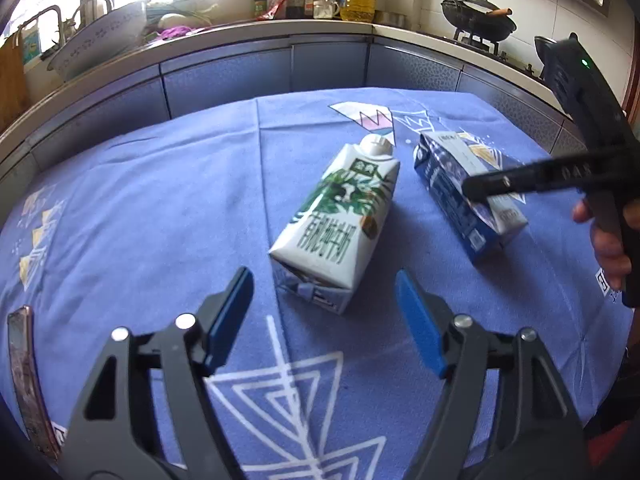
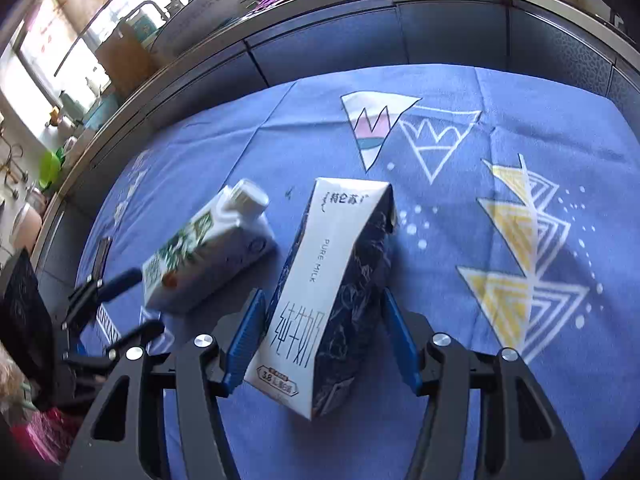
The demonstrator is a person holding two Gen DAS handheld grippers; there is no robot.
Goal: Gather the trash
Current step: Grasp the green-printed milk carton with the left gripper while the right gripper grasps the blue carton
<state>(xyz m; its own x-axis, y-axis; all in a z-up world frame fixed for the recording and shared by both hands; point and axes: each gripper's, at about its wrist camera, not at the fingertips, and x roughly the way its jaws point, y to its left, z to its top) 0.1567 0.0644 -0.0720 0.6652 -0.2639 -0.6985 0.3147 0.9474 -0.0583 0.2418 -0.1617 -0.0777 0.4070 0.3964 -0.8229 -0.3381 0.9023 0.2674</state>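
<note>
Blue-and-white paper milk box [image 2: 320, 292] sits between my right gripper [image 2: 322, 340] pads, not squeezed yet. Left gripper [image 1: 324, 320] is wide apart, aimed at the green-and-white carton [image 1: 336, 220] to grab it.

Two cartons lie on their sides on the cloth-covered bench [image 1: 160, 208], side by side and just apart: the capped carton [image 1: 340, 216] to the left, the milk carton [image 1: 452, 188] to the right. The right gripper [image 2: 322, 340] straddles the milk carton's near end, while the left gripper [image 1: 324, 320] sits just before the capped carton's base. Behind the bench runs a kitchen counter [image 1: 240, 28].
</note>
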